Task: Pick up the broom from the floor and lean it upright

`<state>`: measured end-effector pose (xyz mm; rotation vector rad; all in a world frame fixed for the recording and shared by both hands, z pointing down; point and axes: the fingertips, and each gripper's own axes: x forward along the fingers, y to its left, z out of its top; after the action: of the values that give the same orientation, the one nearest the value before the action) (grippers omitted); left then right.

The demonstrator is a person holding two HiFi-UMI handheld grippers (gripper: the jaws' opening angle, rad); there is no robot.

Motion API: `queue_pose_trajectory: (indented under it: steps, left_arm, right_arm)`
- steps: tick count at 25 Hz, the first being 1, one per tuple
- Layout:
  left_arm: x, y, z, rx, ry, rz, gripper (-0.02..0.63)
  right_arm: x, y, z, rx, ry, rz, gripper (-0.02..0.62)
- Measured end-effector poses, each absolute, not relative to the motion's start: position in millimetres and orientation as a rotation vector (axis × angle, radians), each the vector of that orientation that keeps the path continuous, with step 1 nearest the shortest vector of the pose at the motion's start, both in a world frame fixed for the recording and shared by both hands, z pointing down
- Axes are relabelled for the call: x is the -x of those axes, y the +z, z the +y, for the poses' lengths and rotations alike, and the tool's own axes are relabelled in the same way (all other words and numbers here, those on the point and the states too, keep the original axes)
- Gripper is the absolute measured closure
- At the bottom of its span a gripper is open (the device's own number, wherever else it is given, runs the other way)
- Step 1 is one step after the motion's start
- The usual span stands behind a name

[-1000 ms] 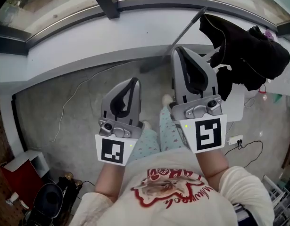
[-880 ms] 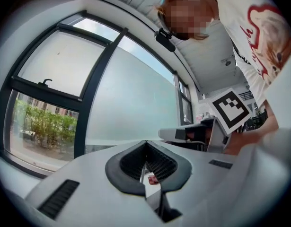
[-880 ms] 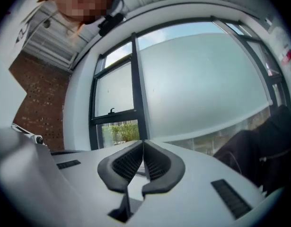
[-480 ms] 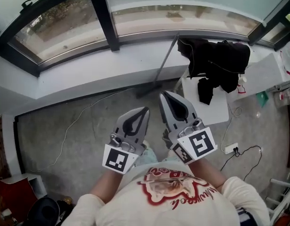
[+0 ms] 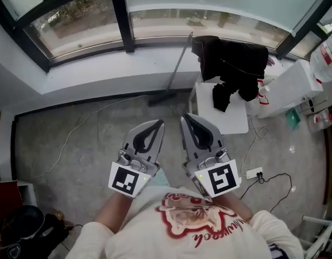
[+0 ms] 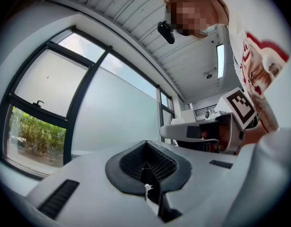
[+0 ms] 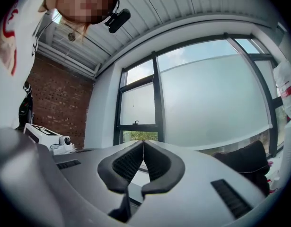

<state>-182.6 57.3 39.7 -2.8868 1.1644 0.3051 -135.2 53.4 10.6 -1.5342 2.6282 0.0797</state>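
The broom (image 5: 178, 65) stands tilted against the white window sill, its dark head (image 5: 162, 97) on the concrete floor and its handle top at the glass. Neither gripper touches it. In the head view my left gripper (image 5: 157, 125) and right gripper (image 5: 186, 118) are side by side in front of my chest, well short of the broom, both shut and empty. The left gripper view shows the left gripper's (image 6: 145, 144) tips meeting against frosted window panes. The right gripper's (image 7: 143, 144) tips also meet, with nothing between them.
A white table (image 5: 233, 120) stands right of the broom, with black clothes (image 5: 233, 63) heaped over it. A white appliance (image 5: 292, 88) and a power strip (image 5: 254, 172) with its black cord lie further right. A thin cable (image 5: 66, 142) trails over the floor at left.
Both grippers have drawn back from the wall and the broom, still shut and empty. The view has pulled away, and the broom keeps leaning on the sill.
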Motion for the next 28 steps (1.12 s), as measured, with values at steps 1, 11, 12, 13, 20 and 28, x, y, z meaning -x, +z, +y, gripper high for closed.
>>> queue_pose_trajectory:
  steps: [1,11,12,13,20,28]
  left_arm:
    - [178,37,80,2.873,0.321,1.195,0.589]
    - [152,32,262,2.826,0.258,1.273,0.589]
    - [157,30,271,2.826,0.259,1.267,0.589]
    - [162,27,277,2.827,0.263,1.26,0.589]
    - [210,12,306,2.832,0.269,1.146,0.589]
    - [299,34,340,2.903,0.125,1.062,0.589]
  right_arm:
    - [129,7,77,1.52,0.094,2.626,0.572]
    - [108,7,242,1.423,0.104,2.675,0.572]
    - [110,5,251,1.437,0.111,2.665,0.572]
    - [112,4,258,1.45,0.118,2.662,0.572]
    - [168,6,291,1.532,0.172,2.625,0.572]
    - [263,8,327,1.582,0.155,2.562,0.572]
